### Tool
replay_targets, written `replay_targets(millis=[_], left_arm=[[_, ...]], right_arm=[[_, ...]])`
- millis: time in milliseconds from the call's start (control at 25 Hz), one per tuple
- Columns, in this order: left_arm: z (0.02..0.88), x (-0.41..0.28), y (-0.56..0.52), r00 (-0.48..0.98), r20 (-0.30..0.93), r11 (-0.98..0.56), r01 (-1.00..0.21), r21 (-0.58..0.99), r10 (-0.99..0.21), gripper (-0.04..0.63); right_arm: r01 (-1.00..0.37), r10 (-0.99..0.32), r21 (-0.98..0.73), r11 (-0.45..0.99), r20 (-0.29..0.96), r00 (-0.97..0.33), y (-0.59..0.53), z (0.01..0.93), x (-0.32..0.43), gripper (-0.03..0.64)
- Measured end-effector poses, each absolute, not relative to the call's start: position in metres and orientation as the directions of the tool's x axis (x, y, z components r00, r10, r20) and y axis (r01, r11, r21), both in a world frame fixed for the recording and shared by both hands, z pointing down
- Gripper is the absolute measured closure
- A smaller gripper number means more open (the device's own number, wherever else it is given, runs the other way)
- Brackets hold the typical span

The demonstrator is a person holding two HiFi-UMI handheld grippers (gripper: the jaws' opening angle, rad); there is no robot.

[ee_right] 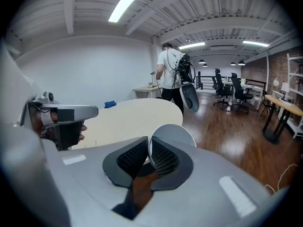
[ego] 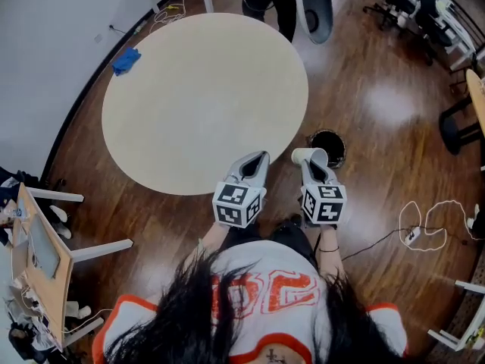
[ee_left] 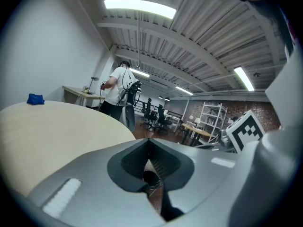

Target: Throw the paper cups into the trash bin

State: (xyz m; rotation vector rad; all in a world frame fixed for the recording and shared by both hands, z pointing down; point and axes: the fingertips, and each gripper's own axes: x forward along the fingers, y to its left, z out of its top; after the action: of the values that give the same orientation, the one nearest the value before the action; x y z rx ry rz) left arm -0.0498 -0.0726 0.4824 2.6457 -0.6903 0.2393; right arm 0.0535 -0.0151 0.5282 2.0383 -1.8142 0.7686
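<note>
We hold one cup [ego: 305, 155] in the right gripper [ego: 314, 158]; its jaws pinch the cup's thin wall at the rim, one pad on each side of the paper. The left gripper [ego: 258, 160] has its jaws pressed together on nothing. The cup hangs off the table [ego: 204, 97], over the floor, just beside the bin [ego: 328, 147] and not yet above its mouth.

We judge the cup very light and soft; the wall would buckle under a hard squeeze, and the rolled rim is its stiffest part, so the rim is the right place to take hold. The paper is not slippery, and a gentle pinch should do; being so light, it may cling to a pad for a moment when we let go, so we would spread the jaws well.

The cup is tipped off upright; in the head view its long axis lies near level and runs across, with a round end that seems to face the left gripper; whether that end is the mouth or the base we cannot tell.
</note>
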Motion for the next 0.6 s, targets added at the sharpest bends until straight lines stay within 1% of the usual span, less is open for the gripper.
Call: replay_targets(millis=[160,600], left_arm=[[0.481,-0.021,-0.058,0.862,0.268,-0.799,-0.502,0.330,-0.430,0.595],[0.488,0.067,-0.031,0.848,0.277,-0.776,-0.527,0.347,-0.452,0.595]], right_arm=[[-0.975,-0.811,-0.119,-0.190,0.578,0.087,0.007,0.527,0.093,0.586],[-0.966,-0.794,-0.118,-0.229,0.596,0.116,0.064,0.535,0.190,0.586]])
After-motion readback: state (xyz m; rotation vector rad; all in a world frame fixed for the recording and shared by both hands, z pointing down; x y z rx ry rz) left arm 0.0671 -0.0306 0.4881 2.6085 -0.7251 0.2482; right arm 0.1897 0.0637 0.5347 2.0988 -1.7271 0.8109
